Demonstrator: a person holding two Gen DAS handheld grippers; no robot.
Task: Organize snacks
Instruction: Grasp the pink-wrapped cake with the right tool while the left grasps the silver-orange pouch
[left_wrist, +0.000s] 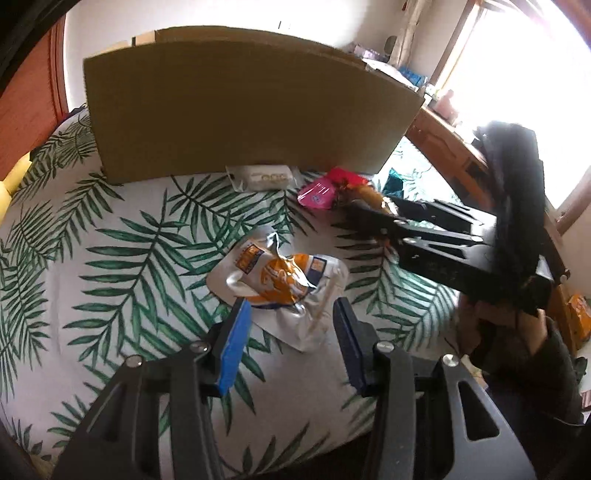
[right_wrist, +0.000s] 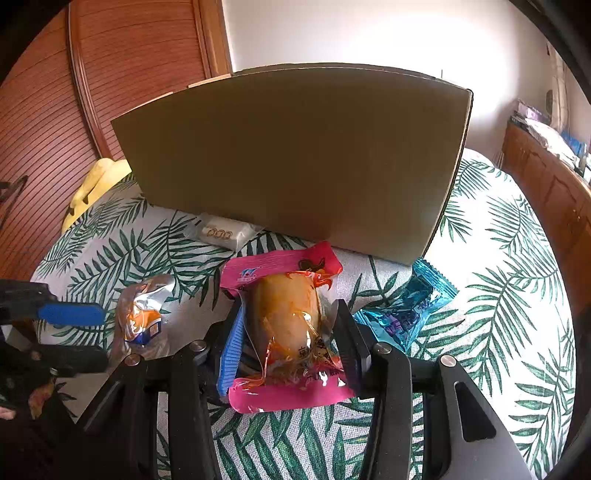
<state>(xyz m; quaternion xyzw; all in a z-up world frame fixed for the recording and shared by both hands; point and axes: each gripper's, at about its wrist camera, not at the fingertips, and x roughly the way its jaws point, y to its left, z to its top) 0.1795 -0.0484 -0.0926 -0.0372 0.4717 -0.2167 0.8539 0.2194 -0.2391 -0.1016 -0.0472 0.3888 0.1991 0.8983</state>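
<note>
While the right gripper (right_wrist: 288, 328) pinches a pink-edged clear snack packet (right_wrist: 286, 325), the left gripper (left_wrist: 291, 325) gapes over a crumpled orange-and-silver pouch (left_wrist: 280, 280) — white (right_wrist: 221, 230) and blue (right_wrist: 402, 310) packets wait at 11 and 2 o'clock.

Daylight floods from the blown-out bright window (left_wrist: 517, 92) at right; the brown cardboard box (right_wrist: 295, 162) face sits shadowed. Fisheye bending, dark corner vignettes, slight softness.

We are seeing a palm-leaf bedspread (right_wrist: 517, 295), a yellow pillow (right_wrist: 92, 192), a slatted wooden door (right_wrist: 48, 129) and a wooden sideboard (right_wrist: 546, 184).
</note>
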